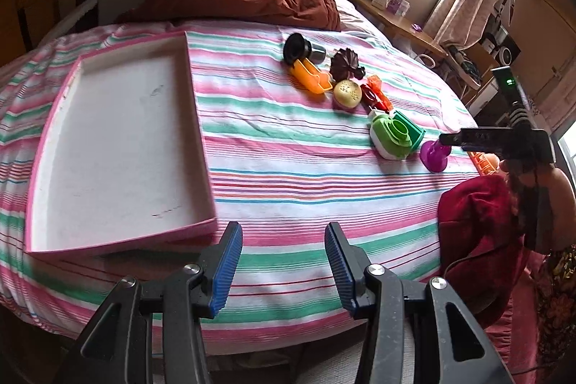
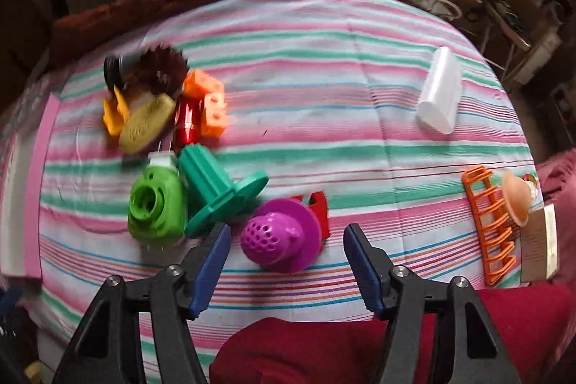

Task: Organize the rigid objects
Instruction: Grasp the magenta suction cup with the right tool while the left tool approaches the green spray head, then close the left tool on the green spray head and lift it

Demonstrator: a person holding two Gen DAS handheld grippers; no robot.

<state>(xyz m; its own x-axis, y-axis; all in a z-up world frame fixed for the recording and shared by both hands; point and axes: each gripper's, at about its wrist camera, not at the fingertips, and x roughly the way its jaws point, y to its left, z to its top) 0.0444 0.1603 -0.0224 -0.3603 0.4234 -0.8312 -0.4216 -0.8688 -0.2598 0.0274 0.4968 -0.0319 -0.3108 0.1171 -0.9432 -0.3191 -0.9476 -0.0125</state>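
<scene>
Both claws stood open, gripping nothing. Right claw (image 2: 286,270) hung over a purple cup (image 2: 280,236); left claw (image 1: 282,270) hovered beside the pink tray (image 1: 201,139).

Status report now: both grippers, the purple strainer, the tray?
Left gripper open, empty. Right gripper open around purple strainer, not gripping. Pink tray empty. Green pieces crowd the strainer.

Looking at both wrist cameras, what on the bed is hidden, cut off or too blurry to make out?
- Red plastic piece: right wrist view, mostly hidden behind the purple perforated plastic cap.
- Dark spiky piece and black cylinder: right wrist view, motion blur smears their shapes.
- Orange plastic rack: left wrist view, mostly covered by the right gripper.
- Pink-rimmed white tray: right wrist view, cut off by the left edge.
</scene>
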